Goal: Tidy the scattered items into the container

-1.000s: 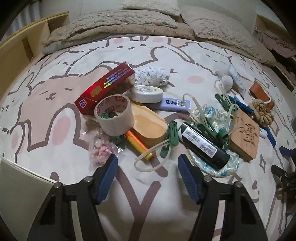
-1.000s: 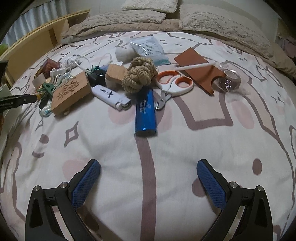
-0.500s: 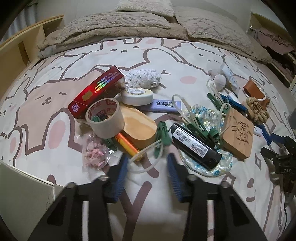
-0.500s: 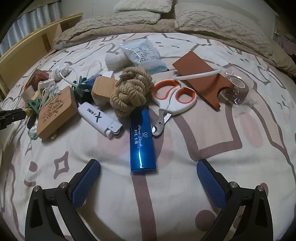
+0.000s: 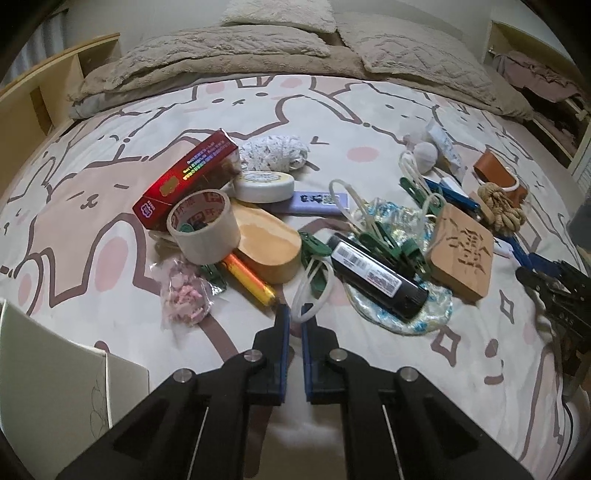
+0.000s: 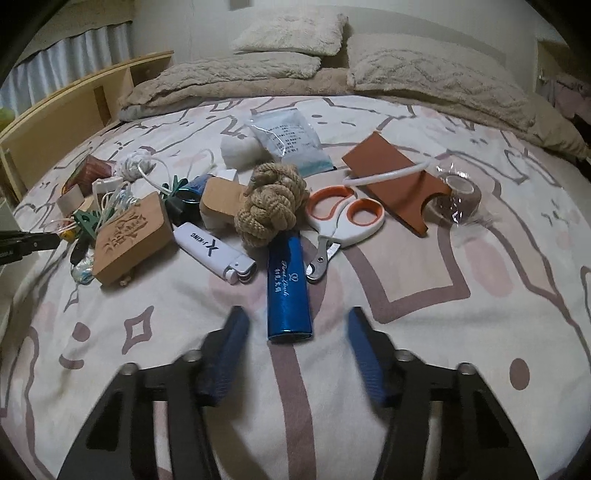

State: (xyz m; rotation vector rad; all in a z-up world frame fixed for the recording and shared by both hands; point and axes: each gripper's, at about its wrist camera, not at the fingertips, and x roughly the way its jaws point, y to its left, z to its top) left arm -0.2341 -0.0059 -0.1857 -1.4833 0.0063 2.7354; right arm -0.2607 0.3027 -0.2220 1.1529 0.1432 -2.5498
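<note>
Scattered items lie on a bed. In the left wrist view my left gripper [image 5: 294,314] is nearly shut around the loop of a white cord [image 5: 310,295] tied to a green clothes peg [image 5: 314,254]. Beside it lie an orange lighter [image 5: 248,277], a black tube [image 5: 376,280], a tape roll [image 5: 203,227] and a red box [image 5: 184,177]. In the right wrist view my right gripper [image 6: 295,328] is open, its fingers on either side of the near end of a blue tube [image 6: 289,291]. A rope knot [image 6: 271,205], white lighter [image 6: 214,253] and scissors [image 6: 341,221] lie beyond.
A white container wall [image 5: 48,373] stands at the lower left of the left wrist view. A carved wooden block [image 5: 461,251] and a wooden dish [image 5: 267,245] lie in the pile. Pillows [image 6: 288,35] and a wooden headboard shelf [image 6: 70,110] line the far side.
My left gripper closed from wide open to nearly shut at the white cord loop. My right gripper moved forward to the blue tube and its fingers narrowed around it.
</note>
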